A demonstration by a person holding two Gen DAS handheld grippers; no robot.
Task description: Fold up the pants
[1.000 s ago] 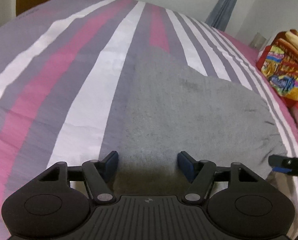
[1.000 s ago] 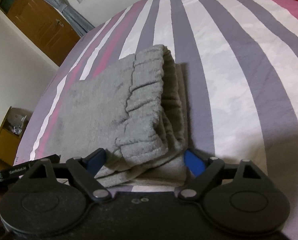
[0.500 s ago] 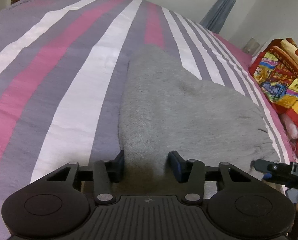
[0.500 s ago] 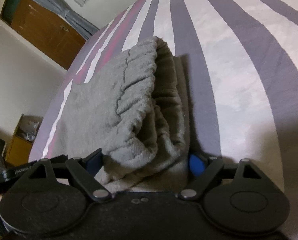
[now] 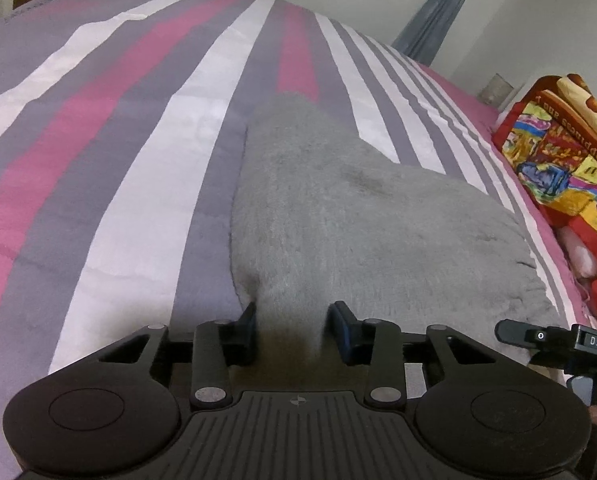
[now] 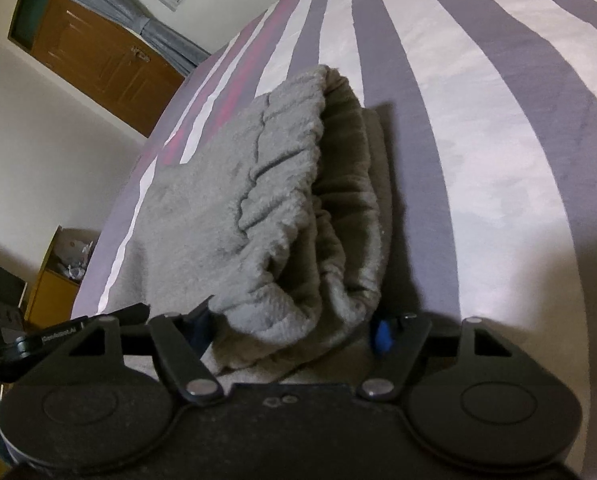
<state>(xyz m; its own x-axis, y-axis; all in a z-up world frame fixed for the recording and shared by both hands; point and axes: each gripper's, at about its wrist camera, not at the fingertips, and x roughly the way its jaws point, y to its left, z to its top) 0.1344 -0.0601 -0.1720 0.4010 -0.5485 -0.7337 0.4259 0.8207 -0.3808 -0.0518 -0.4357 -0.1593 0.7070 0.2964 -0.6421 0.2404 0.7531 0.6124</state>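
Observation:
Grey fleece pants lie folded on the striped bed. My left gripper straddles their near edge. Its jaws are closing and a raised ridge of grey cloth is pinched between the pads. In the right wrist view the pants show as a thick stack with the gathered waistband on top. My right gripper is at the stack's near end. Its jaws are closing too, with the bundled layers filling the gap and touching both pads. A tip of the right gripper's body shows at the lower right of the left wrist view.
The striped pink, grey and white bedsheet spreads to the left and far side. A colourful blanket or pillow lies at the bed's right edge. A wooden door and a yellow box stand beyond the bed's left side.
Both grippers' jaws have narrowed around the grey cloth. The fabric between the left pads has bunched into a ridge. The right gripper has sunk closer to the stack.

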